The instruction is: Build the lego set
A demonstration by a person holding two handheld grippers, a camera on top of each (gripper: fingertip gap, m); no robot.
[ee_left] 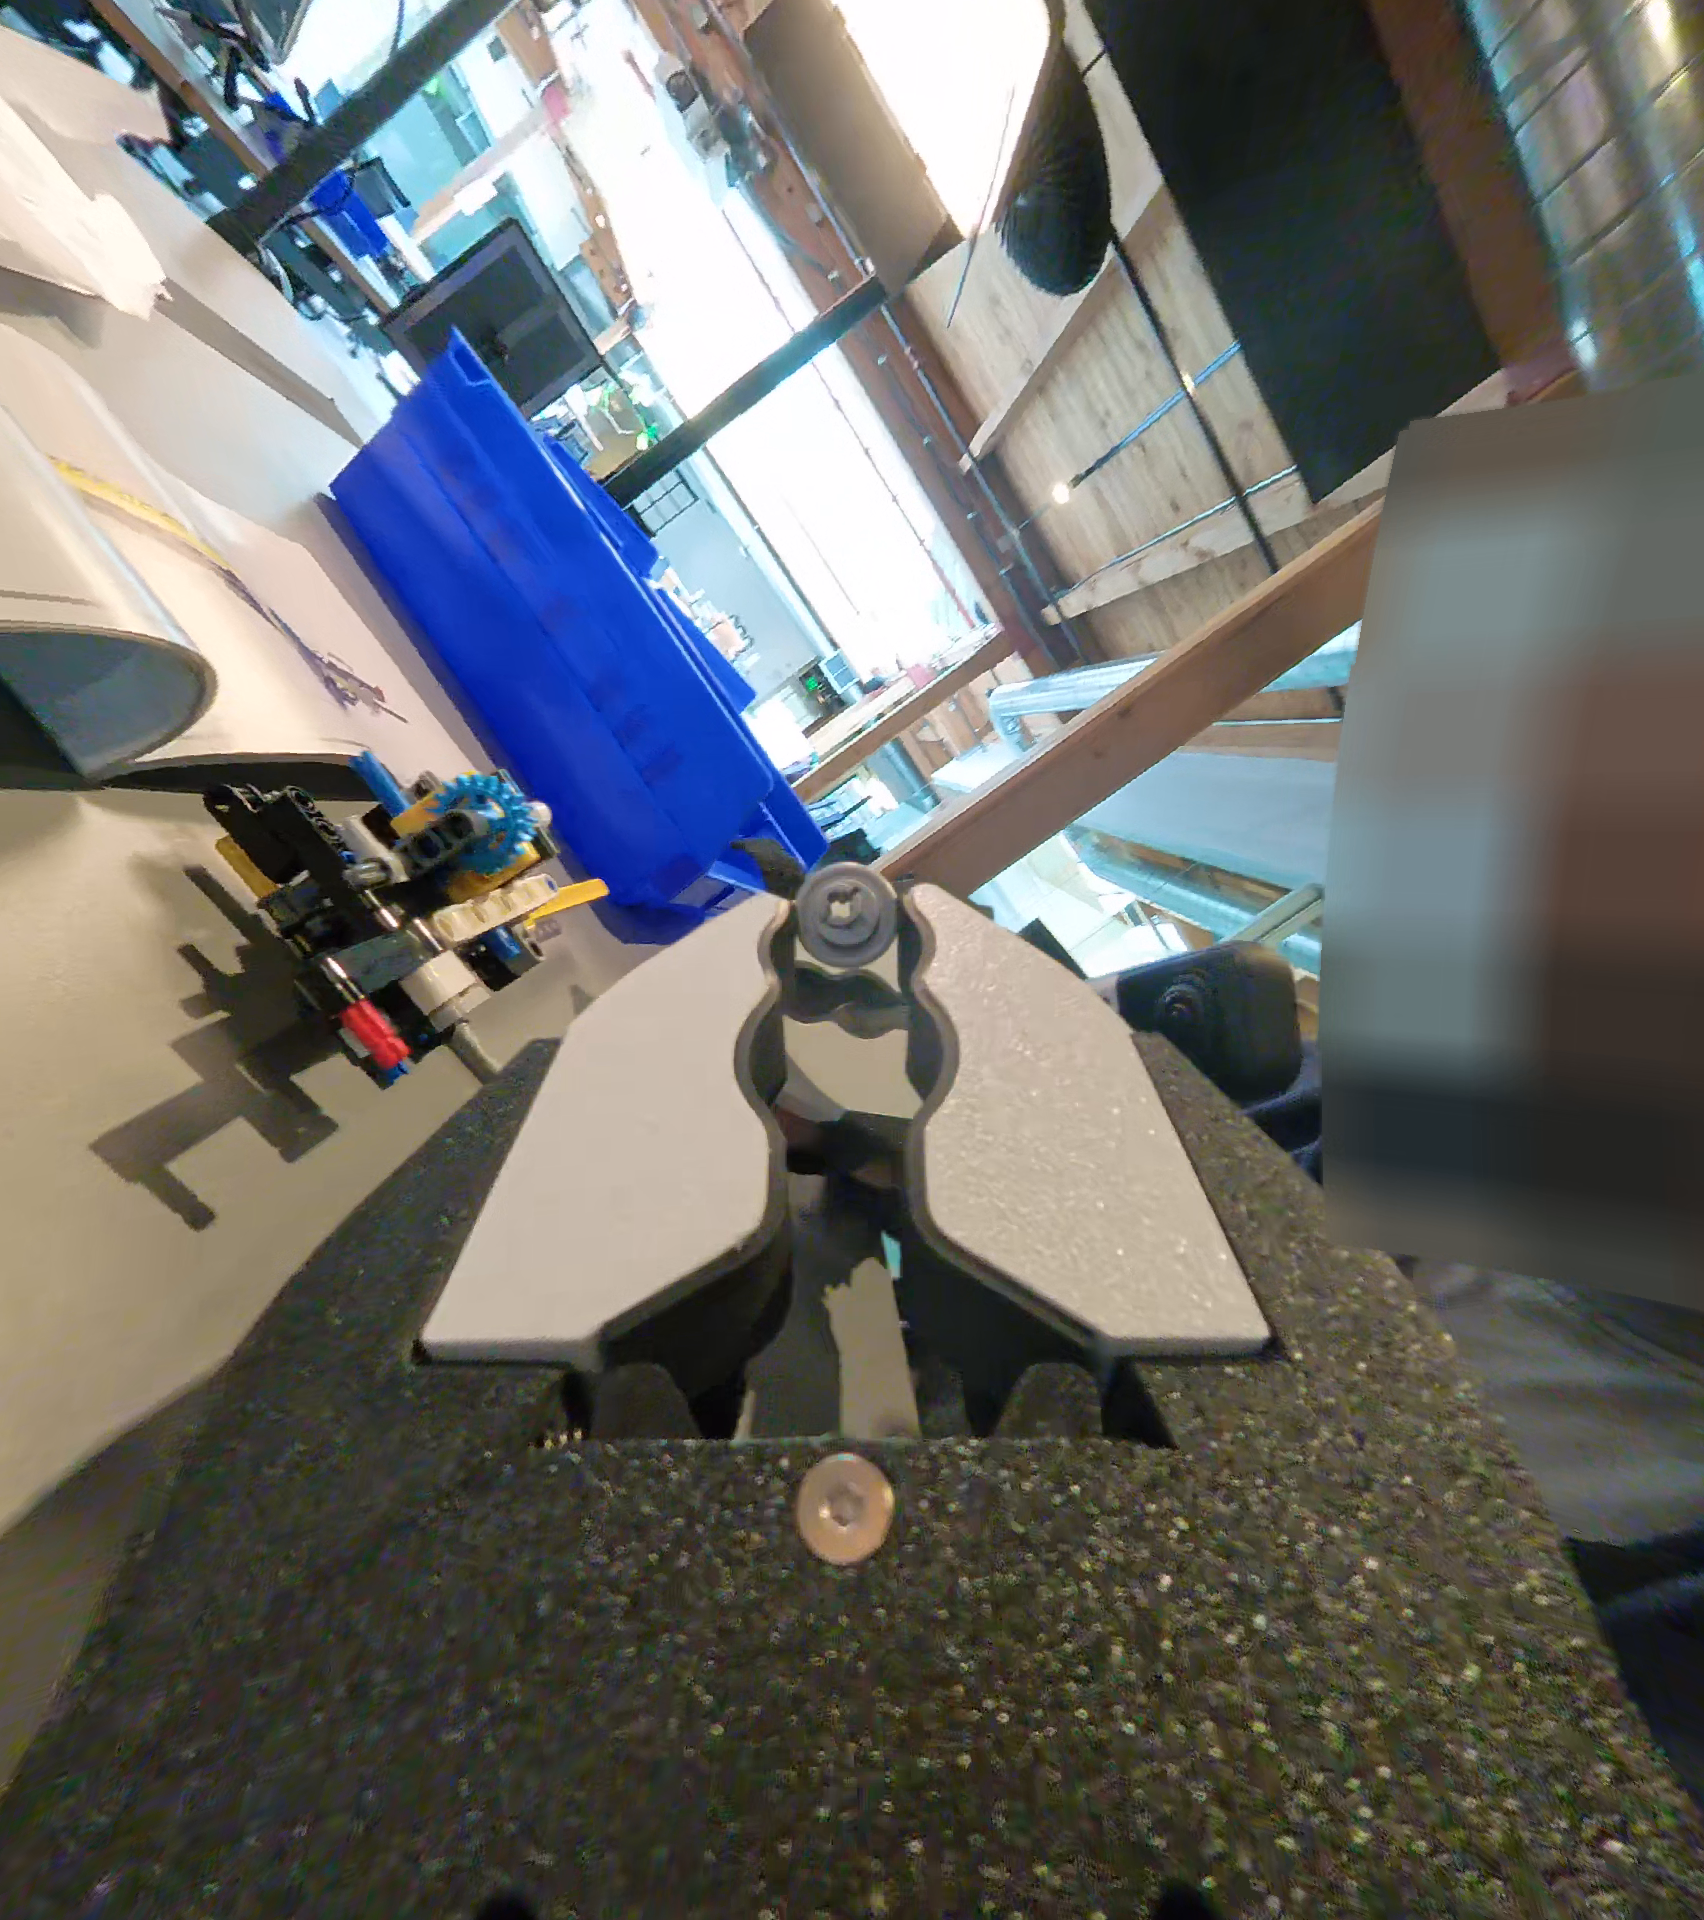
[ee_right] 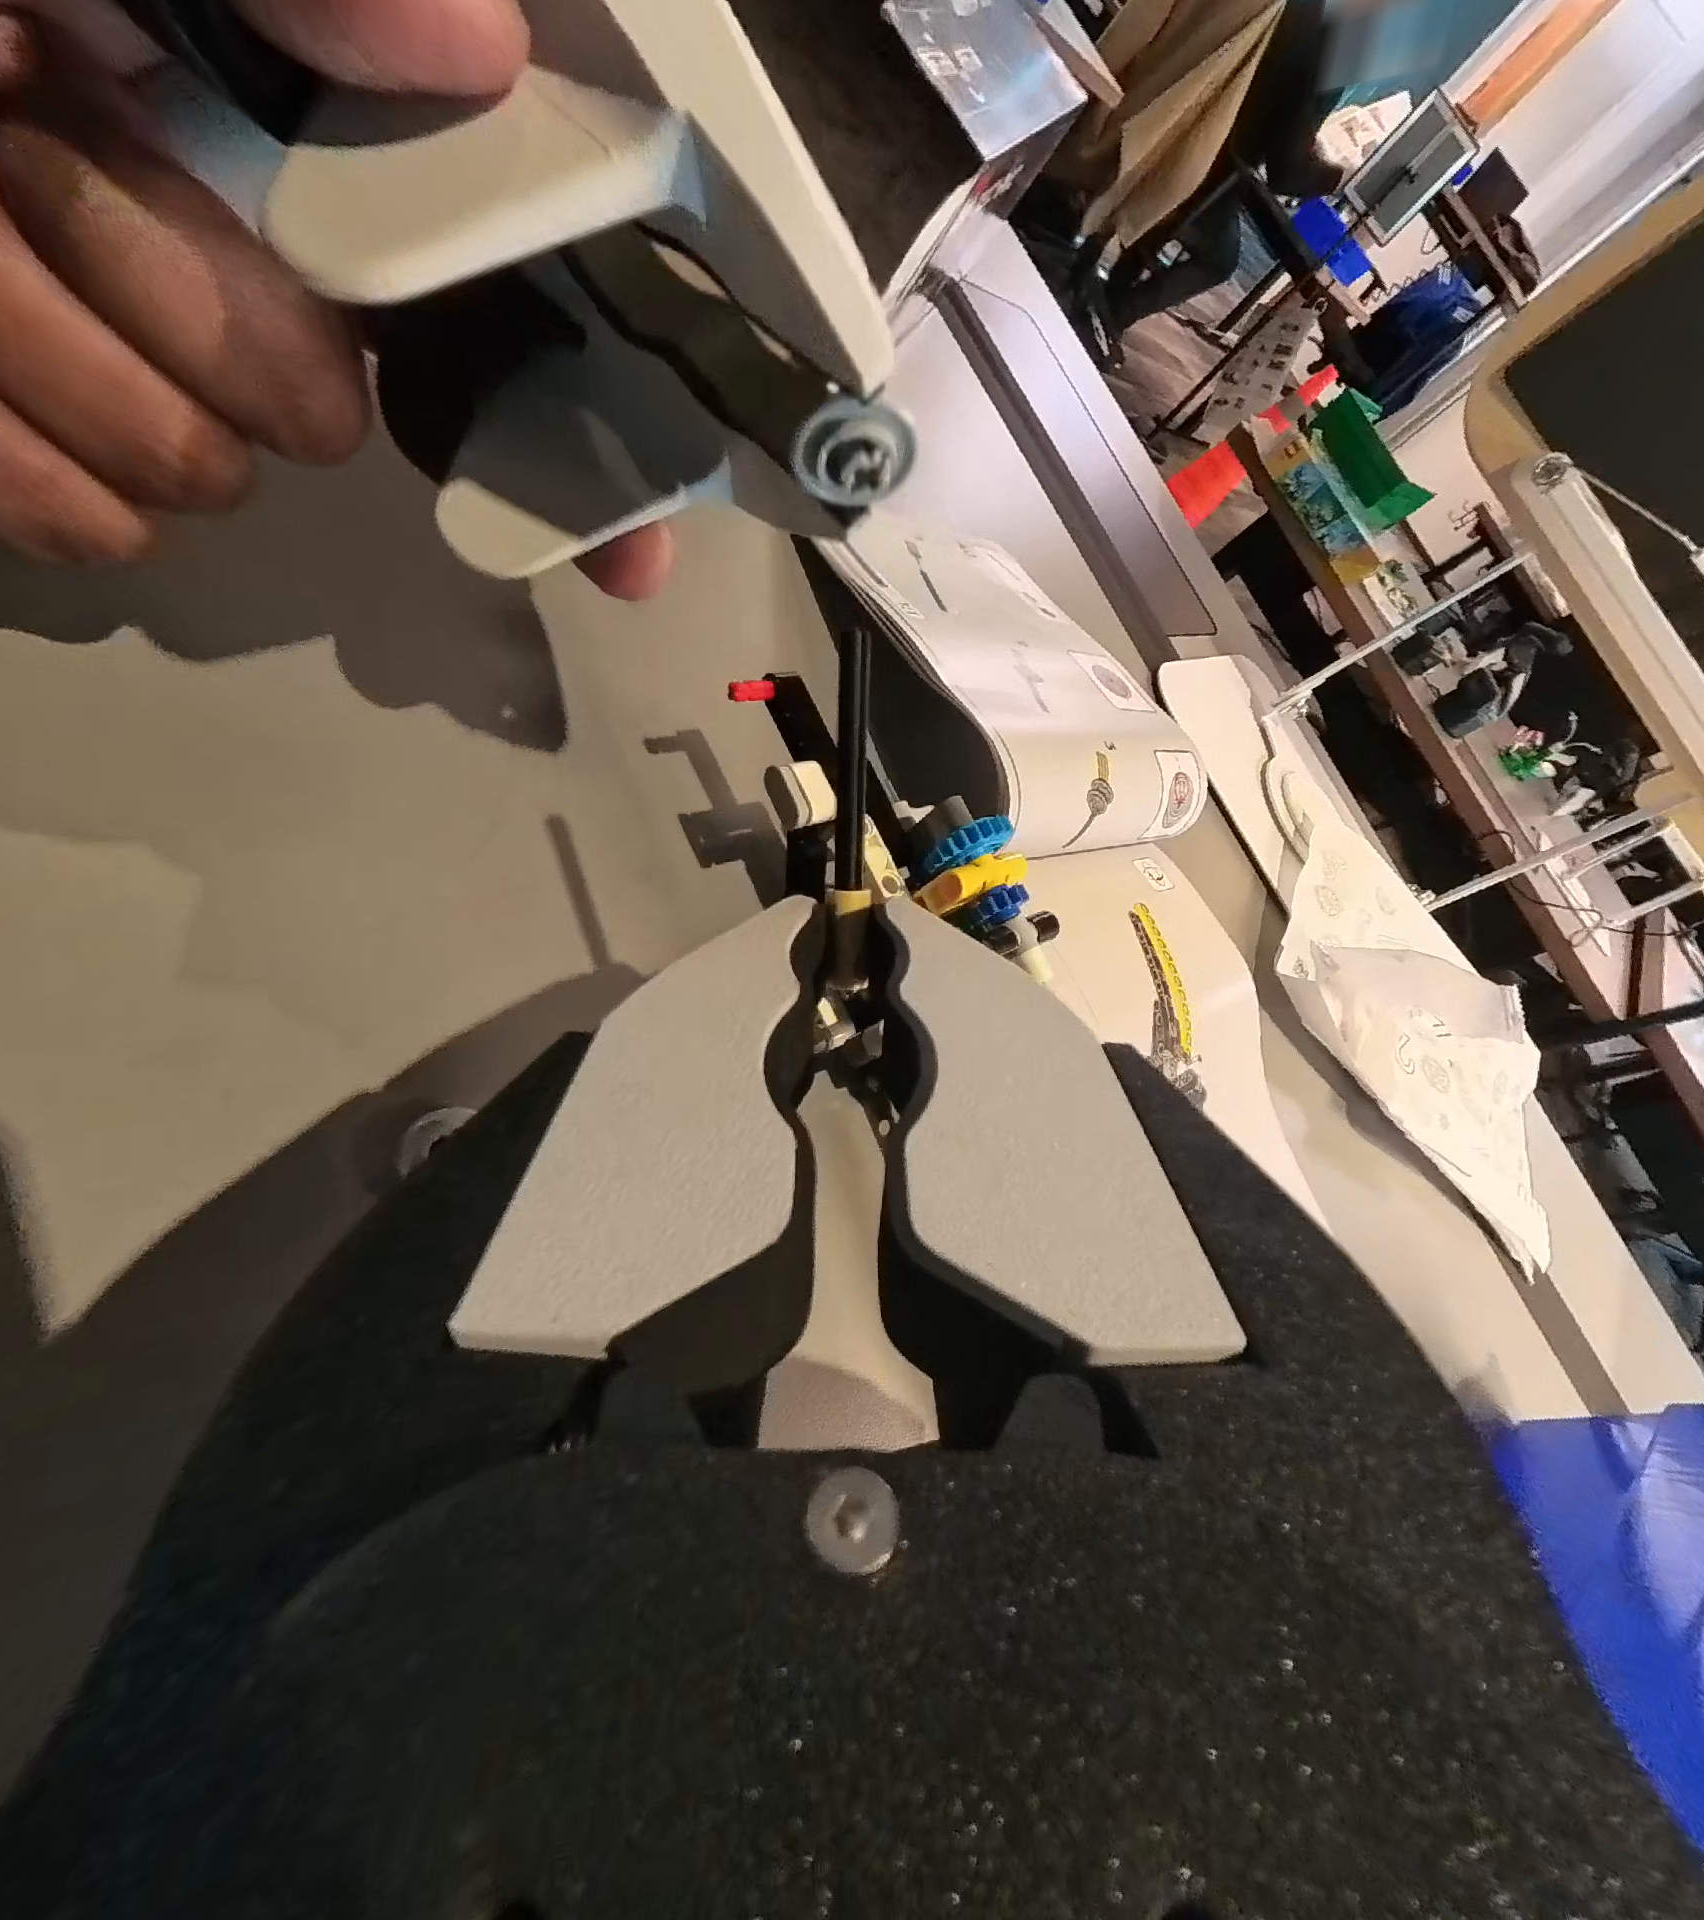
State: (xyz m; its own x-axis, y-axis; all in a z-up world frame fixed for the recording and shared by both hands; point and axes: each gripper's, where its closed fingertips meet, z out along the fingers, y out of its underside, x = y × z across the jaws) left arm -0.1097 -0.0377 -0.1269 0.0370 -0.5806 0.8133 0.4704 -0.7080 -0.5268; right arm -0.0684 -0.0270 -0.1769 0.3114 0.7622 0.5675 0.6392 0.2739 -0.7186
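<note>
My left gripper (ee_left: 845,920) is shut on a small grey round wheel piece (ee_left: 845,920) and holds it in the air. It also shows in the right wrist view (ee_right: 853,452), at the top, with a hand behind it. The partly built lego model (ee_left: 391,914) stands on the grey table, left of the left gripper and apart from it. The model has black beams, blue gears and a red pin. My right gripper (ee_right: 850,914) is shut on a thin black rod piece with a yellow band (ee_right: 850,904). The model (ee_right: 962,852) lies just beyond it.
A blue plastic bin (ee_left: 557,644) stands behind the model. An open instruction booklet (ee_right: 1035,727) curls up beside the model. Crumpled white paper (ee_right: 1399,1029) lies to the right. A blurred patch covers the right side of the left wrist view. Workshop shelves stand beyond the table.
</note>
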